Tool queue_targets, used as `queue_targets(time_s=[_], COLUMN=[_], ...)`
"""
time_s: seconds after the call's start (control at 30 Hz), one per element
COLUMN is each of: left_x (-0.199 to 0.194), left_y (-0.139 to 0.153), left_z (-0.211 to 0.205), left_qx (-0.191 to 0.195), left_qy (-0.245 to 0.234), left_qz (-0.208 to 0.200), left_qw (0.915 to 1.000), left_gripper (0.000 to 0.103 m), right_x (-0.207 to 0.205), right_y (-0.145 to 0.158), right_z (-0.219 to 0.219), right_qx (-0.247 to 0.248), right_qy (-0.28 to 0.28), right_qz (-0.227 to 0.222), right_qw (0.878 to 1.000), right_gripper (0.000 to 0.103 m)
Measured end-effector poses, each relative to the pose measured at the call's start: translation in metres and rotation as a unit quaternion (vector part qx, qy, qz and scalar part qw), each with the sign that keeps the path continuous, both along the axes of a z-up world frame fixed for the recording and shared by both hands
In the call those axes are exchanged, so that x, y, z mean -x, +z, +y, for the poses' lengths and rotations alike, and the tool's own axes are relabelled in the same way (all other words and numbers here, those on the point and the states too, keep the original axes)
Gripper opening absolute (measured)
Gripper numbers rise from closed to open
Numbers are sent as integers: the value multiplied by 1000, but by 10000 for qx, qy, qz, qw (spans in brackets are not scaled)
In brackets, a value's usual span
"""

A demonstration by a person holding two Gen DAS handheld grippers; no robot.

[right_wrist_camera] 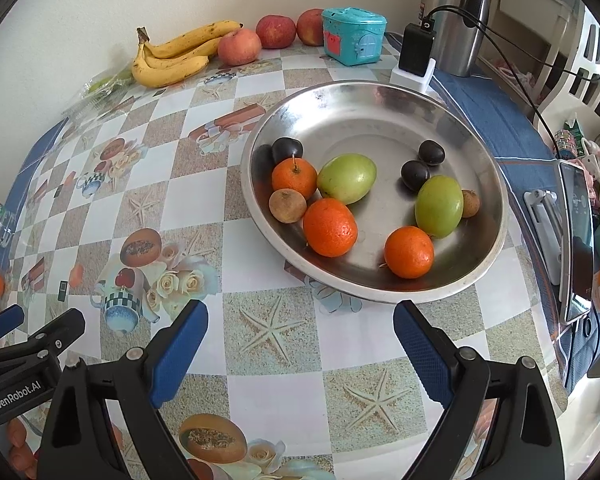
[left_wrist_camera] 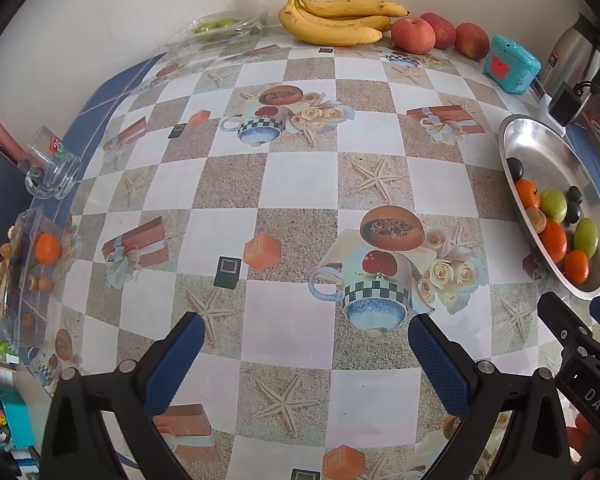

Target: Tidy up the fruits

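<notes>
Nine or so small fruits already sit in the silver bowl (right_wrist_camera: 476,256) in the middle of the right wrist view: three oranges (right_wrist_camera: 330,227), two green fruits (right_wrist_camera: 347,178), some dark plums (right_wrist_camera: 415,175) and little brown ones. That part looks done. More fruit is left out on the tabletop (left_wrist_camera: 300,184). The bananas (left_wrist_camera: 332,20) and red apples (left_wrist_camera: 413,35) lie at the top of the left wrist view. One more orange (left_wrist_camera: 47,247) sits at the left edge, maybe inside a clear box, but it is hard to tell. The left claw (left_wrist_camera: 306,344) is wide open and holds nothing. The right claw (right_wrist_camera: 300,330) is wide open too, just below the bowl.
</notes>
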State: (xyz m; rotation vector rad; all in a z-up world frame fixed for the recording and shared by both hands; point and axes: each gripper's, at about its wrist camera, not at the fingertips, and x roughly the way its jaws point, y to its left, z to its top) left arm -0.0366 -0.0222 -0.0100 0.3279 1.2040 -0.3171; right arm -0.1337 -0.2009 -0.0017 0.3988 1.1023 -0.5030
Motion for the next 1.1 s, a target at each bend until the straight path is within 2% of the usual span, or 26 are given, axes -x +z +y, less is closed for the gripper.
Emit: queue_targets(time_s=[1.1], left_x=[0], left_y=[0], left_z=[-1], left_qx=[-32], left_qy=[-52], left_qz=[-26], left_qw=[10000], left_gripper=[103], right_x=[0], right_y=[-4], right_z=[0], right_qx=[-8], right_qy=[-1], right_qz=[83], right_qw=[10000], right_gripper=[94])
